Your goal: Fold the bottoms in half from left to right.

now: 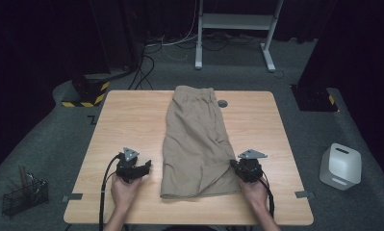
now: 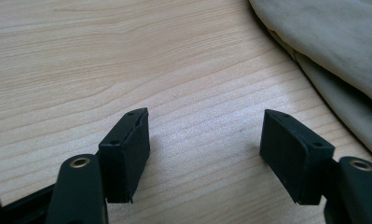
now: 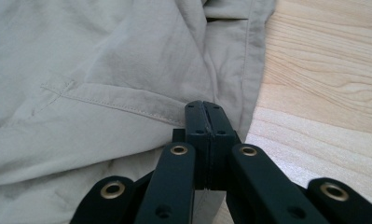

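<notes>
Folded khaki shorts (image 1: 197,139) lie lengthwise down the middle of the wooden table (image 1: 127,120), waistband at the far edge. My left gripper (image 1: 142,167) is held just left of the shorts' near hem. Its jaws stand wide apart over bare wood (image 2: 204,135), with the cloth's edge (image 2: 342,60) off to the right. My right gripper (image 1: 237,166) is at the shorts' near right corner. Its jaws are pressed together (image 3: 205,109) over the fabric (image 3: 104,60) beside the side hem, and no cloth shows between the pads.
A small grey round disc (image 1: 222,103) lies on the table by the waistband. On the floor stand a white box-like device (image 1: 340,166) at right, a wire basket (image 1: 25,195) at left, a yellow-black striped base (image 1: 86,94), and a white desk frame (image 1: 237,29) behind.
</notes>
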A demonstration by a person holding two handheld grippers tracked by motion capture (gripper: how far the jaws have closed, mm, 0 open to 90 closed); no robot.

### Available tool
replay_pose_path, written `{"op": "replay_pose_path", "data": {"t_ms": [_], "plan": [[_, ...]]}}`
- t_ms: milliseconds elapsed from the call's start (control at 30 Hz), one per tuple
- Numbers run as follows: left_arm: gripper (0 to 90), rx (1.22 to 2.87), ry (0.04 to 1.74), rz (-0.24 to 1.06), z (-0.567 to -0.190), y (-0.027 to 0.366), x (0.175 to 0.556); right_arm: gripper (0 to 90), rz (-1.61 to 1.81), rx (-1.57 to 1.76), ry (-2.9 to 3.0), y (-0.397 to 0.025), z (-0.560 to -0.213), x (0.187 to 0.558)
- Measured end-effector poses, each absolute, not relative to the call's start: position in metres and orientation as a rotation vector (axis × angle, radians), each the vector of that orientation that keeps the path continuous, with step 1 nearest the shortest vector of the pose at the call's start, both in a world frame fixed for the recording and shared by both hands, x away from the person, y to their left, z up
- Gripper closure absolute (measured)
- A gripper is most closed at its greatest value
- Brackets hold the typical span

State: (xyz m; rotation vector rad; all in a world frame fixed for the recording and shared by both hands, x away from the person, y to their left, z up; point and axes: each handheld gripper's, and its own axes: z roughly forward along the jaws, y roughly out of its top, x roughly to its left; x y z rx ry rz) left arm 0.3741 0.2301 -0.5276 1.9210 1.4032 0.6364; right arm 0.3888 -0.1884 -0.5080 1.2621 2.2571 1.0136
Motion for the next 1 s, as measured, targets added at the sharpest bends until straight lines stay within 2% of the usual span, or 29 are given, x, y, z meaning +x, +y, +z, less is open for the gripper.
{"op": "replay_pose_path", "data": {"t_ms": [133,333,467,533,667,700,1000], "plan": [[33.2,1.921,1.404,0.637,-0.528,0.23,0.374,77.3,1.058,1.25,2.221,-0.186,-0.499,0.383],[33.2,1.92,1.404,0.638,-0.528,0.23,0.374,67.1,1.085,1.153,2.256,-0.165,-0.486,0.375],[33.2,1.92,1.403,0.638,-0.528,0.23,0.374,60.7,1.005,1.145,2.334,-0.148,-0.496,0.381],[33.2,1.92,1.403,0.638,-0.528,0.23,0.374,64.4,0.964,1.159,2.364,-0.144,-0.503,0.385],[33.2,1.921,1.403,0.637,-0.528,0.23,0.374,87.0,0.938,1.171,2.387,-0.146,-0.513,0.389],[33.2,1.921,1.404,0.635,-0.528,0.23,0.374,89.8,0.939,1.158,2.381,-0.147,-0.513,0.388],[33.2,1.92,1.403,0.638,-0.528,0.23,0.374,90.0,1.017,1.112,2.293,-0.171,-0.493,0.369]]}}
